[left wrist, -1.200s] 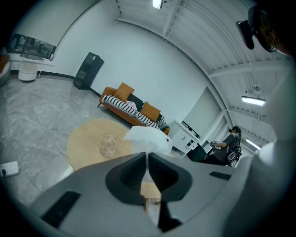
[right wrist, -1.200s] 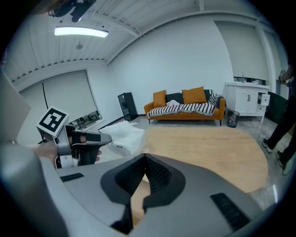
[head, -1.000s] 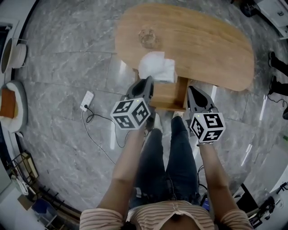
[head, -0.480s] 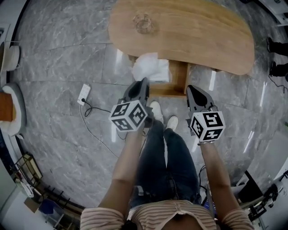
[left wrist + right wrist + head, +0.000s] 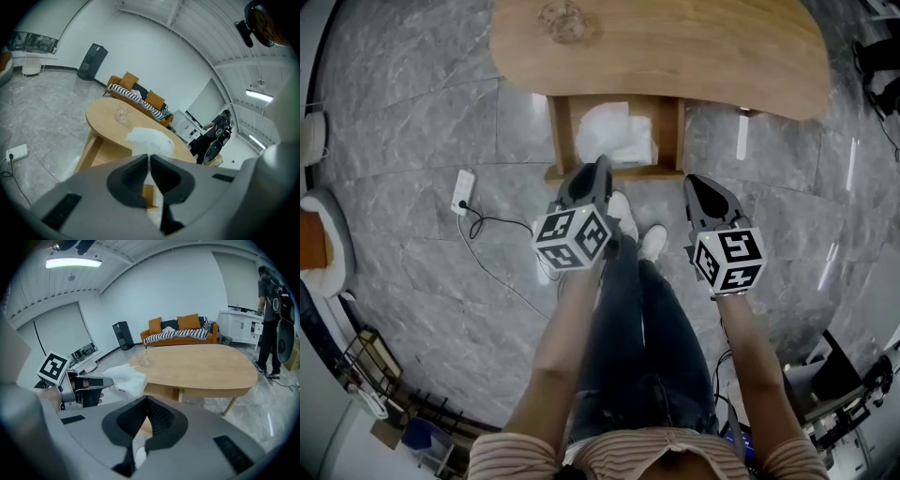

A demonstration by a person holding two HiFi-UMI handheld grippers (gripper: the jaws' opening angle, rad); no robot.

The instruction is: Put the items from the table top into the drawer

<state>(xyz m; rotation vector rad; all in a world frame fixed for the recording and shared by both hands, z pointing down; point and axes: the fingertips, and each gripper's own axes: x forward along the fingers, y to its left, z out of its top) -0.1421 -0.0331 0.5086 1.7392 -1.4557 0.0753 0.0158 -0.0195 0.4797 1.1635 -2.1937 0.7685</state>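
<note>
Bag lowered over drawer, left jaws pinching

**Honey wood, grey marble, one white bag**

The oval worktop and its drawer are light honey wood. The plastic bag is white. The floor is grey, pale-veined marble. The left tool and right tool are dark grey, with black-and-white cubes. The sofa is orange under a zebra-striped throw.
</note>
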